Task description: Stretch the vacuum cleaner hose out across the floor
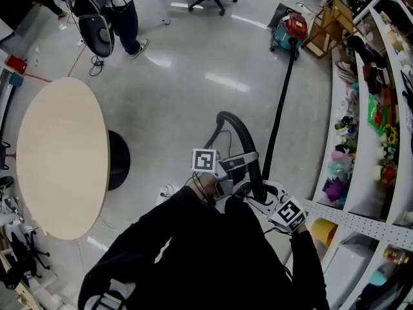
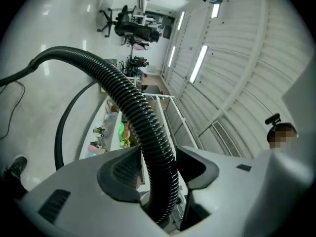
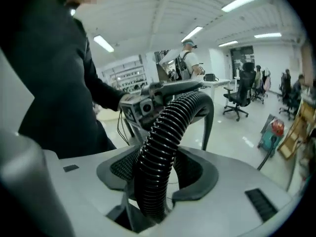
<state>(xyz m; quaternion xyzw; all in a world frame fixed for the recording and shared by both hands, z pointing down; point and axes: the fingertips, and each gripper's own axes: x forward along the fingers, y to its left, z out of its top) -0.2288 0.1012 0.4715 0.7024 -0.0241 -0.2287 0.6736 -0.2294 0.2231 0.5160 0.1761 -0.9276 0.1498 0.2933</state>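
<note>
Both black-sleeved arms [image 1: 193, 257] are bent in close to the body, the left tool [image 2: 159, 177] with its jaws closed on the ribbed vacuum hose [image 2: 132, 106], and the right tool [image 3: 157, 177] just beside it, clamped on that same hose.
</note>
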